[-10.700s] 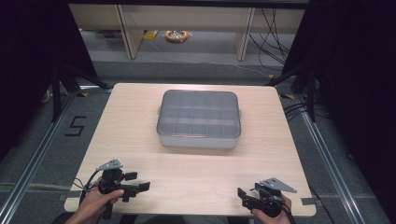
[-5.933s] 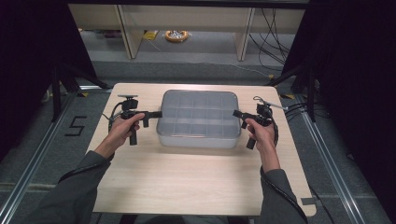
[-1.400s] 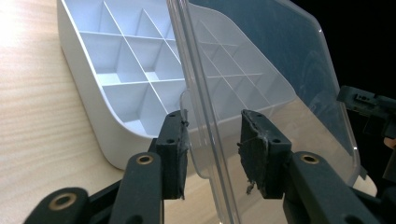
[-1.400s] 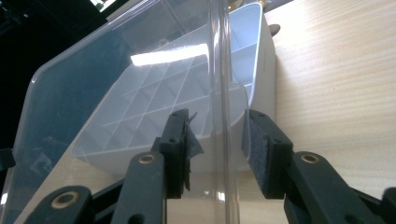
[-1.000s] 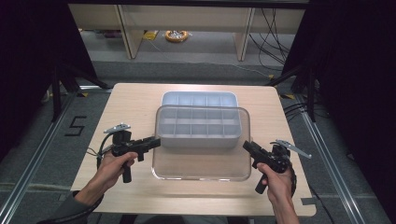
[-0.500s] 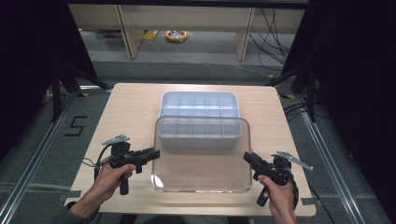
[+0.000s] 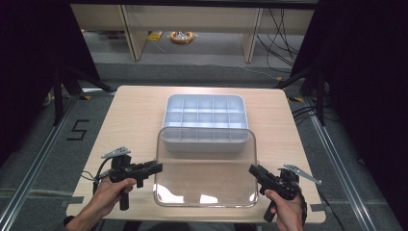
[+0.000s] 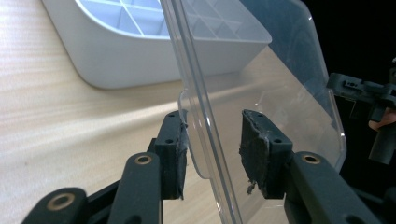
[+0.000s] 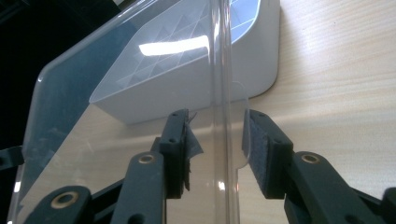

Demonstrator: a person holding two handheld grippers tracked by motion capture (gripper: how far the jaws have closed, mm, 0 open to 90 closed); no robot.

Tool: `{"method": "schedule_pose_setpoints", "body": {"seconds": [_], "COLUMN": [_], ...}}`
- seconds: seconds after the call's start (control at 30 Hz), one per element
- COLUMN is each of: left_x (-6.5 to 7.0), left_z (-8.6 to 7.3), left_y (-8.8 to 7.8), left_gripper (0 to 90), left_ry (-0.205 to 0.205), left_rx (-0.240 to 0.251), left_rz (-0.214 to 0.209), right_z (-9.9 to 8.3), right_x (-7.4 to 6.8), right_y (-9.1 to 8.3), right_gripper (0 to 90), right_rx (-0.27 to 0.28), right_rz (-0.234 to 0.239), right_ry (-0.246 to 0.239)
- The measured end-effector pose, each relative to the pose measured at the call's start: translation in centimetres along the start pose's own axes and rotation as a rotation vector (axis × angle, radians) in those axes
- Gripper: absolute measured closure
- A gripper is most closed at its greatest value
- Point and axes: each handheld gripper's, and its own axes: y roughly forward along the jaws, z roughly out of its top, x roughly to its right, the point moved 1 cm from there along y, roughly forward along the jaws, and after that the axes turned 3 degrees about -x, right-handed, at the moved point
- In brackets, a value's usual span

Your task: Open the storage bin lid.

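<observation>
The left gripper (image 7: 155, 168) and right gripper (image 7: 254, 171) are clamped on the side tabs of the clear, thin plastic lid (image 7: 204, 168), held low over the table's near half, in front of the white compartmented plastic box (image 7: 204, 120). It is judged light, flexible and slippery; those 2 tabs are the best holds.

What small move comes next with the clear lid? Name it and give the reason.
Probably lower the clear lid flat onto the bare table in front of the white compartment tray, then open both grippers. The left gripper and right gripper each clamp a side tab, and the lid's far edge overlaps the tray's near rim.
</observation>
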Motion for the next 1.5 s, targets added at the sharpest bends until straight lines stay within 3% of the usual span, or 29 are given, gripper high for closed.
{"method": "schedule_pose_setpoints", "body": {"seconds": [0.1,0.2,0.33,0.4,0.47,0.5,0.7,0.77,0.83,0.87,0.9,0.97,1.1,1.17,1.27,1.3,1.33,1.47,1.5], "left_x": [0.0,0.0,0.0,-0.1,-0.1,-0.1,-0.4,-0.5,-0.5,-0.5,-0.5,-0.5,-0.5,-0.5,-0.5,-0.5,-0.5,-0.6,-0.6], "left_z": [-0.5,-1.0,-1.5,-1.7,-1.8,-1.9,-2.4,-2.5,-2.6,-2.7,-2.7,-2.8,-3.0,-3.1,-3.3,-3.4,-3.4,-3.6,-3.7], "left_y": [0.2,0.3,0.4,0.4,0.4,0.4,0.5,0.6,0.7,0.7,0.7,0.7,0.8,0.8,0.8,0.8,0.8,0.9,0.9], "left_gripper": [60.2,60.2,60.2,60.2,60.2,60.1,60.4,60.4,60.4,60.3,60.1,60.2,60.0,60.1,60.0,60.0,59.9,59.9,60.0], "left_ry": [0.002,0.005,0.007,0.008,0.008,0.005,0.008,0.007,0.007,0.009,0.012,0.010,0.008,0.008,0.011,0.013,0.011,0.007,0.010], "left_rx": [-0.009,-0.026,-0.038,-0.042,-0.045,-0.043,-0.061,-0.064,-0.073,-0.072,-0.074,-0.076,-0.082,-0.084,-0.091,-0.094,-0.096,-0.104,-0.107], "left_rz": [-0.005,-0.005,-0.002,-0.005,-0.003,0.007,0.004,0.008,0.010,0.011,0.011,0.009,0.009,0.010,0.010,0.010,0.009,0.009,0.009], "right_z": [-0.4,-0.8,-1.4,-1.6,-1.9,-2.0,-2.6,-2.7,-2.9,-2.9,-2.9,-3.0,-3.2,-3.3,-3.4,-3.5,-3.5,-3.7,-3.7], "right_x": [-0.1,0.1,0.2,-0.1,0.2,0.2,0.3,0.5,0.4,0.2,0.5,0.4,0.5,0.3,0.6,0.3,0.6,0.7,0.3], "right_y": [-0.3,-0.4,-0.7,-0.8,-0.8,-0.6,-0.6,-0.5,-0.3,-0.5,-0.5,-0.3,-0.4,-0.5,-0.6,-0.7,-0.6,-0.6,-0.7], "right_gripper": [62.1,62.1,62.1,62.1,62.1,62.0,62.0,61.9,61.9,61.7,61.5,61.5,61.5,61.5,61.4,61.5,61.5,61.4,61.4], "right_rx": [-0.003,0.005,-0.010,-0.024,-0.022,-0.018,-0.038,-0.034,-0.034,-0.051,-0.053,-0.041,-0.053,-0.064,-0.057,-0.068,-0.062,-0.068,-0.082], "right_rz": [-0.008,0.006,-0.012,-0.002,-0.032,-0.005,-0.027,-0.006,-0.009,-0.025,-0.039,-0.017,-0.024,-0.023,-0.024,-0.017,-0.028,-0.025,-0.017], "right_ry": [0.023,0.006,0.011,0.062,0.009,0.024,0.022,0.008,0.019,0.052,0.011,0.028,0.013,0.050,0.007,0.051,0.013,0.010,0.061]}}
